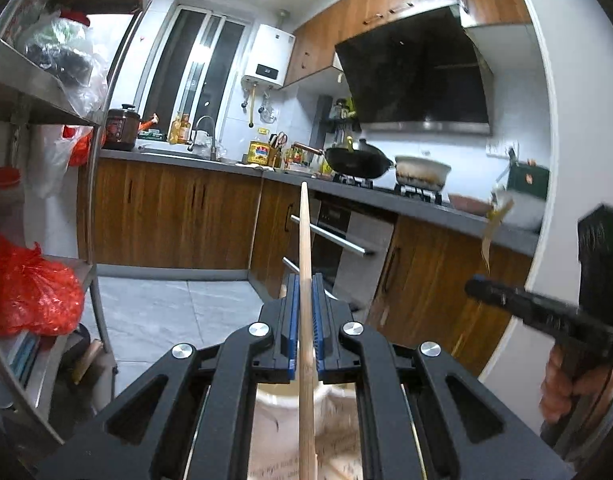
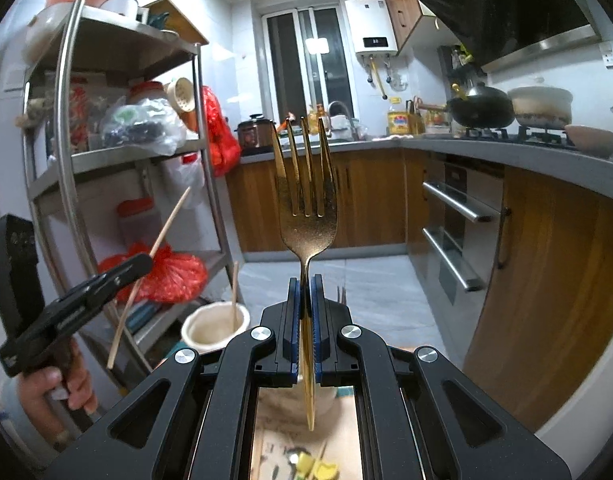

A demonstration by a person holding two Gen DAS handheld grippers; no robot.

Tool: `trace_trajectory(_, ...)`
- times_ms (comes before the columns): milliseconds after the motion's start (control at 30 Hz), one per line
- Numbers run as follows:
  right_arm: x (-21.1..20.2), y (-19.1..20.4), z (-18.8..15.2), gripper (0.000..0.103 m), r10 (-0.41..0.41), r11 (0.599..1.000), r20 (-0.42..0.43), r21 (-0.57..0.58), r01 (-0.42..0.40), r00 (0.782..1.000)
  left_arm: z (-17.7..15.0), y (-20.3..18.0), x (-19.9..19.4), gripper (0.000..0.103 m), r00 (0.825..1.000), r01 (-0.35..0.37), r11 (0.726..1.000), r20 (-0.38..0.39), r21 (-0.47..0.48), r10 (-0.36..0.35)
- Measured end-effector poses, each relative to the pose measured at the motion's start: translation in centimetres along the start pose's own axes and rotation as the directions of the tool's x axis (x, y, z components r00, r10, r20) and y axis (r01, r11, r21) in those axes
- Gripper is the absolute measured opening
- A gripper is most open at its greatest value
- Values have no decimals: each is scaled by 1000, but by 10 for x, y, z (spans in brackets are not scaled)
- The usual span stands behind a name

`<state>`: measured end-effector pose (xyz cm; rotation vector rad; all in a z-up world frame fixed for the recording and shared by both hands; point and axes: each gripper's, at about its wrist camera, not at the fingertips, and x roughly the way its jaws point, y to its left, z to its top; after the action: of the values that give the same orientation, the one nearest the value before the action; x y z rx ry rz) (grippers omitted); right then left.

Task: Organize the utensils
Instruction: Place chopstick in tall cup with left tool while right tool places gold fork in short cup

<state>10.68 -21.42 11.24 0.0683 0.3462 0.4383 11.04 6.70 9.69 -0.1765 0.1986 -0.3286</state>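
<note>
Kitchen: left gripper (image 1: 305, 292) clamps chopstick (image 1: 305, 240), right gripper (image 2: 305, 294) fork (image 2: 308, 200).

grippers: 2, left gripper (image 1: 304, 312) and right gripper (image 2: 305, 312) | chopsticks: 2, one clamped chopstick (image 1: 305, 280), one standing chopstick (image 2: 234, 296) in holder | gold fork (image 2: 306, 192): 1 | white holder cup (image 2: 215, 330): 1 | wok (image 2: 480, 110): 1 | white pot (image 2: 540, 106): 1 | metal shelf rack (image 2: 66, 160): 1
</note>
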Motion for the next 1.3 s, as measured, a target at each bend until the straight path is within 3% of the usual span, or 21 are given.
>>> trace_trajectory(267,39,5,19,6,-3,1000,20,1,3,1000,13,13,45,6,1000,6,999,11,-38,-6)
trace_trajectory(567,88,5,5,6,-12,1000,-40,25,13,999,-3,21,77,6,998,-49,997,35,-67,51)
trace_trajectory(800,115,6,-19,6,-6,1000,-125,9,7,992,-24,18,76,6,995,-81,996,59,-23,82)
trace_trajectory(933,125,3,-32,6,-6,1000,-166,17,9,986,-31,27,70,6,996,-73,996,47,-53,76)
trace_trajectory(1300,130,2,-41,6,-16,999,-178,25,21,984,-25,44,78,6,998,-39,994,39,-104,43)
